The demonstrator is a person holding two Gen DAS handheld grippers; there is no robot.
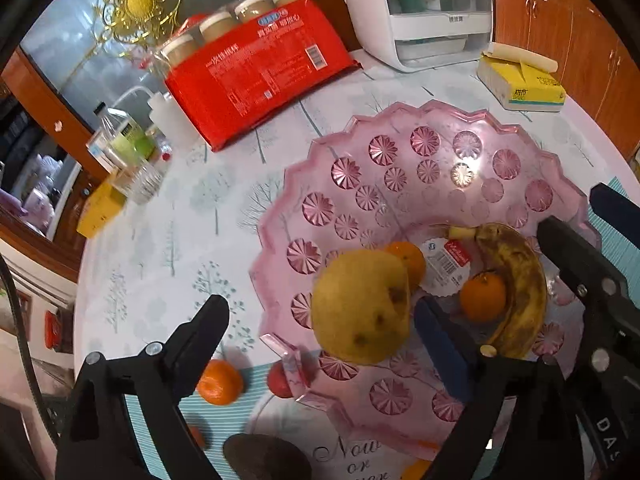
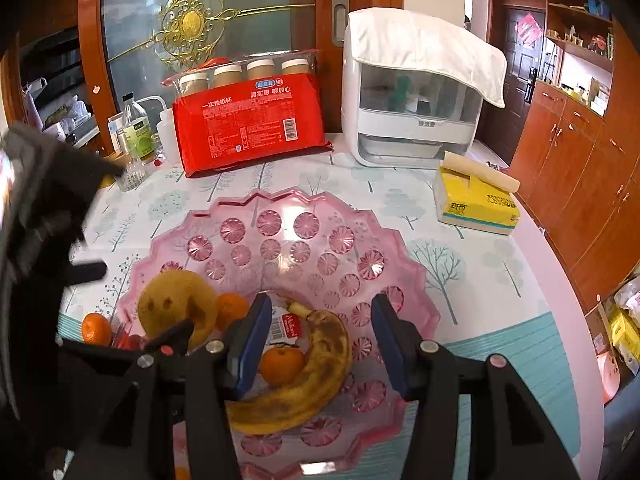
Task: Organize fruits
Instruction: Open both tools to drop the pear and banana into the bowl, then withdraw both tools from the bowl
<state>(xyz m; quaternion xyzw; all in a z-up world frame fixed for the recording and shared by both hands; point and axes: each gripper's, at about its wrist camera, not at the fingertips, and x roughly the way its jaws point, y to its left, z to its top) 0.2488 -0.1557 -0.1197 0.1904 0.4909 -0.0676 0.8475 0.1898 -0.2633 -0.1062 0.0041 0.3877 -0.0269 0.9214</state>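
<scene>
Left tongs (image 1: 320, 320) agape around pear (image 1: 360, 306); pads clear.

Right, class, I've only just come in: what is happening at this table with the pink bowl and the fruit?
A person with a gripper in each hand is sorting fruit into the pink bowl. A pear, a banana and two tangerines already lie in it. The left gripper stands open around the pear; the right gripper is open above the banana, gripping nothing. One tangerine still sits on the tablecloth outside the bowl.
</scene>
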